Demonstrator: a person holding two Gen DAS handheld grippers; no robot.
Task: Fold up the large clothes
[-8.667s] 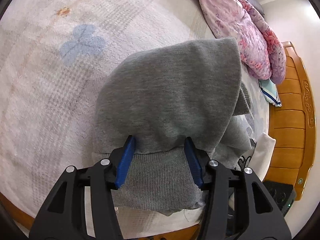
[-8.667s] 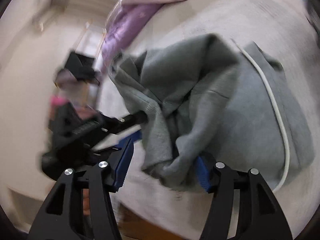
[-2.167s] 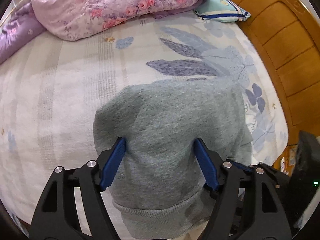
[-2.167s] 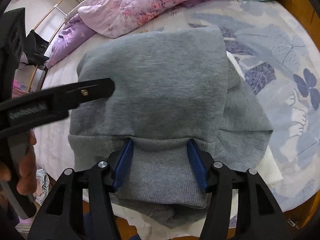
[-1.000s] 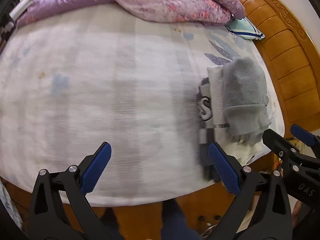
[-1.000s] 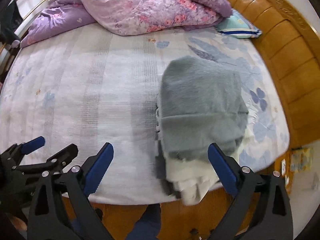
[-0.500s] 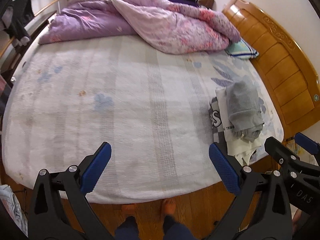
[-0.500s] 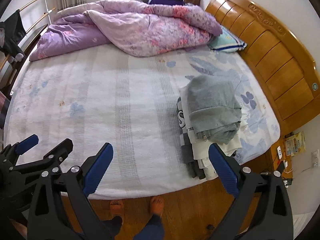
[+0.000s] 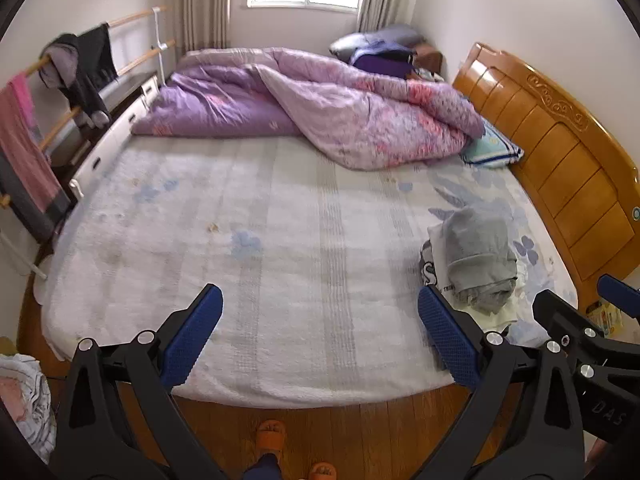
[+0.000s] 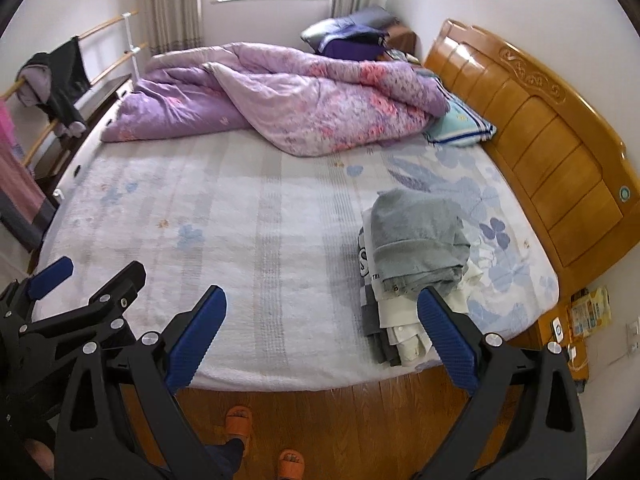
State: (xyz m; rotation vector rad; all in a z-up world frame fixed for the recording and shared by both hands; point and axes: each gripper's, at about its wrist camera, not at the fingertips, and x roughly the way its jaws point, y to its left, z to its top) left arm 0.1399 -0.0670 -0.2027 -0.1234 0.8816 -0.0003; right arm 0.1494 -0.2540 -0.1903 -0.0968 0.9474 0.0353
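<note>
Currently both grippers hang wide open and empty above the bed's (image 10: 280,232) near edge. Folded grey garment (image 10: 416,236) tops the stack (image 10: 396,340) at two o'clock from the right gripper (image 10: 320,336), long axis toward twelve; left gripper (image 9: 320,336) lies farther.

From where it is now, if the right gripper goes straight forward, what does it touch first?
Probably the bare bed sheet. The open right gripper aims there, left of the folded grey sweatshirt, with nothing between. Depth is uncertain.

Each tool (image 9: 318,330) (image 10: 320,330) is black plastic with silver screws and blue textured pads (image 9: 191,335); the person wears orange slippers (image 10: 239,420) and dark trousers.
</note>
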